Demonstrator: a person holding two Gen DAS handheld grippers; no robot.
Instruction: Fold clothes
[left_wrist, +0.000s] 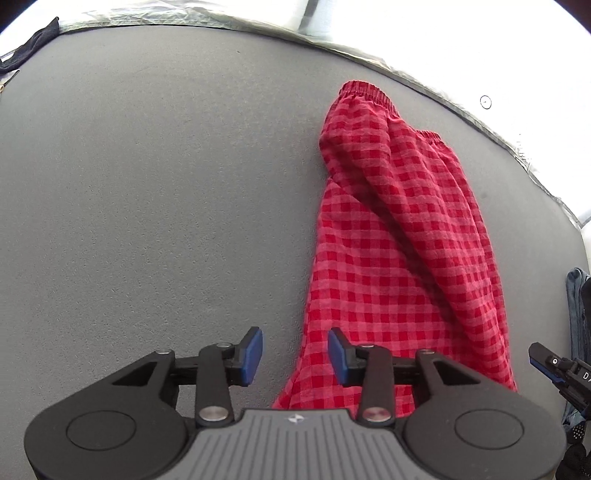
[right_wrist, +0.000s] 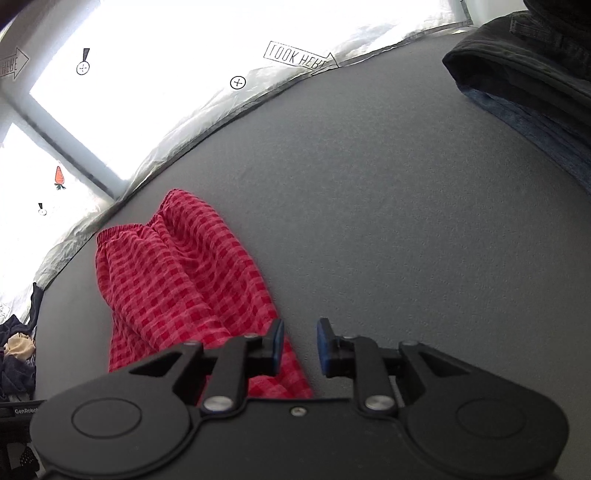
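Blue-padded left gripper (left_wrist: 295, 356) downward, jaws parted.

A grey felt mat (right_wrist: 388, 206) is spread beneath the gripper, edged by crinkled silver sheeting (right_wrist: 177, 144) far ahead. "LOOK HERE" arrows (right_wrist: 299, 56) are printed beyond it.

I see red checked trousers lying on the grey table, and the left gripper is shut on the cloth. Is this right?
Not quite. The red checked trousers lie on the grey table, but the left gripper is open, its blue pads apart and pressing on nothing. The left wrist view shows this.
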